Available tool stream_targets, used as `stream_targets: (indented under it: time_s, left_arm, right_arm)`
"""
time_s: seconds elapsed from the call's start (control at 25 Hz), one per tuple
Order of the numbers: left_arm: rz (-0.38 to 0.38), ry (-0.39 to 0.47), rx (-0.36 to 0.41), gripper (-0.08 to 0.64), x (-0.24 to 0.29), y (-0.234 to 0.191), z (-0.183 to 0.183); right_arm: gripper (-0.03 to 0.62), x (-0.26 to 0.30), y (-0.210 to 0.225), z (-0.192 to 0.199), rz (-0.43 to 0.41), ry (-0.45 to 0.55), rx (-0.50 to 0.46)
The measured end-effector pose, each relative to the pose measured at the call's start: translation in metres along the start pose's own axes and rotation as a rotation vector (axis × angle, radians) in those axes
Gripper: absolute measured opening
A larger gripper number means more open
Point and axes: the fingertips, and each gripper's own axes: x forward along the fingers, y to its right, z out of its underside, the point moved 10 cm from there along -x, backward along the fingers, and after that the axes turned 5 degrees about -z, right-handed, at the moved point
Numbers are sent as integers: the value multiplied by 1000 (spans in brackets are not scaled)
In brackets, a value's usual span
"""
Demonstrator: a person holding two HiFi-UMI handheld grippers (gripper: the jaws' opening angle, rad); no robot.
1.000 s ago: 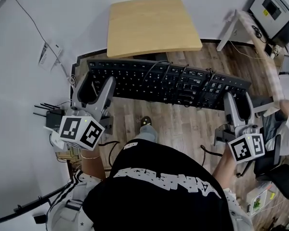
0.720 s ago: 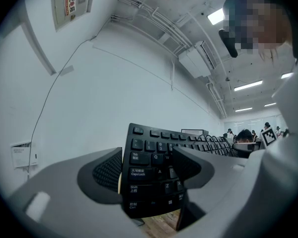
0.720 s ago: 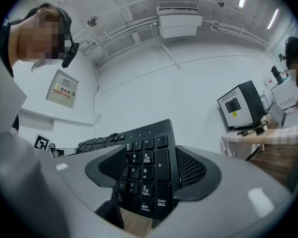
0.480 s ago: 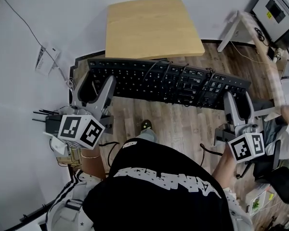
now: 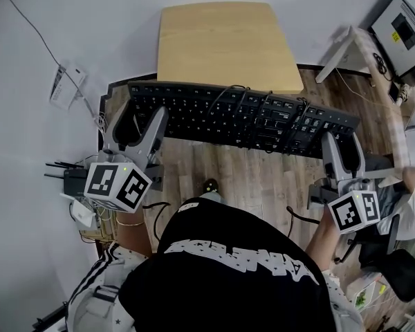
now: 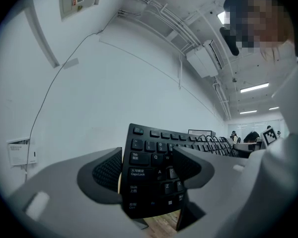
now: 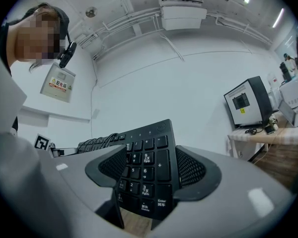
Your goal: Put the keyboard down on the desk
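Keyboard: A long black keyboard (image 5: 242, 120) is hanging in the air across the person's front, above the wood floor (image 5: 263, 178). Its far edge is sitting at about the near edge of the desk (image 5: 225, 43), and it is not lying on the desk.
Left gripper: The left gripper (image 5: 138, 122) is pointing forward, away from the body. Its jaws are clamping the keyboard's left end, one pressing on the keys beside Caps Lock and the other on the underside.
Right gripper: The right gripper (image 5: 342, 148) is also pointing forward. Its jaws are squeezing the right end, one on the number pad and one beneath.
Arms: Both arms are spreading wide to either side of the torso, with the marker cubes sitting nearest the body. The right forearm (image 5: 324, 244) is angling outward.
Cable: A black cable (image 5: 245, 97) is lying looped over the keys near the middle.
Desk: The small light-wood top is standing against a white wall.
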Motion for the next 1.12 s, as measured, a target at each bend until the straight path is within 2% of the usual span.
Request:
stream_targets:
  time_s: [0.32, 0.56, 1.12]
  left_arm:
    - [8, 37, 26, 296, -1, 1, 0]
    - [51, -18, -37, 296, 9, -8, 7]
    - [83, -24, -29, 298, 16, -11, 5]
  right_arm:
    - [314, -1, 3, 6, -12, 28, 5]
    - [314, -8, -13, -8, 64, -40, -12]
    - [310, -16, -20, -3, 99, -29, 8]
